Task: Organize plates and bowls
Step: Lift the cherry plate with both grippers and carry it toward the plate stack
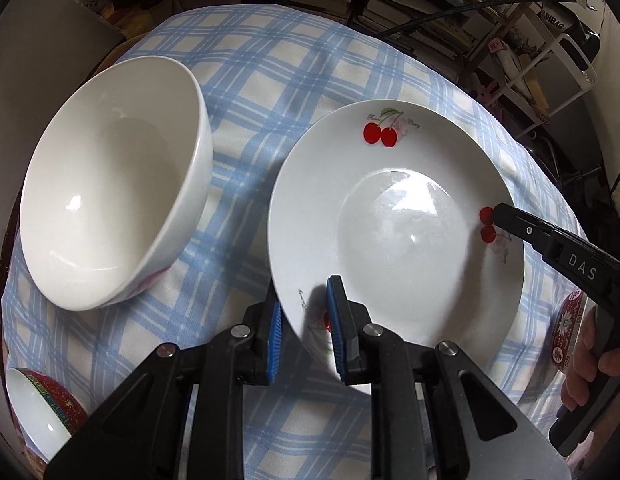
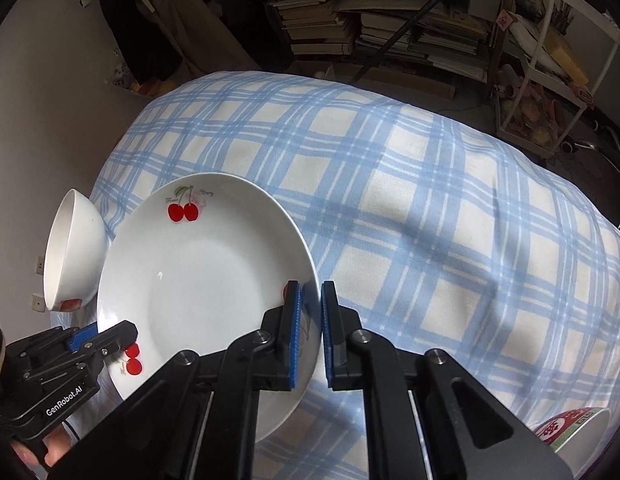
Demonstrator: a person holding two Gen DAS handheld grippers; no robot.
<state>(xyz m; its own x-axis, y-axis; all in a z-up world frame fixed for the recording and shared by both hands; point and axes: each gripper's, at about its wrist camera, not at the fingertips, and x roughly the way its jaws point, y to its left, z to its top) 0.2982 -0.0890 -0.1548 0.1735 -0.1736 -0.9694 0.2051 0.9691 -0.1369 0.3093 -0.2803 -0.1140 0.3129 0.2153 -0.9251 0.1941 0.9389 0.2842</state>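
While both grippers straddle the plate (image 1: 393, 224) rim, left gripper (image 1: 302, 332) at 6 o'clock, right gripper (image 2: 310, 332) at 3, we cannot tell whether either pair of jaws has clamped it. Uneven lift could tip it into the bowl (image 1: 110, 200) at 9 o'clock. Plate: glossy white, cherry prints (slippery, we judge), over the checked cloth (image 2: 429, 220).

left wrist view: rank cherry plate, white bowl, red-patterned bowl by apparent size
1. Cherry plate, the widest.
2. White bowl, slightly smaller; it sits nearer the frame edge, so fisheye stretch makes the gap unsure.
3. Red-patterned bowl, smallest, though cut off at the lower left.
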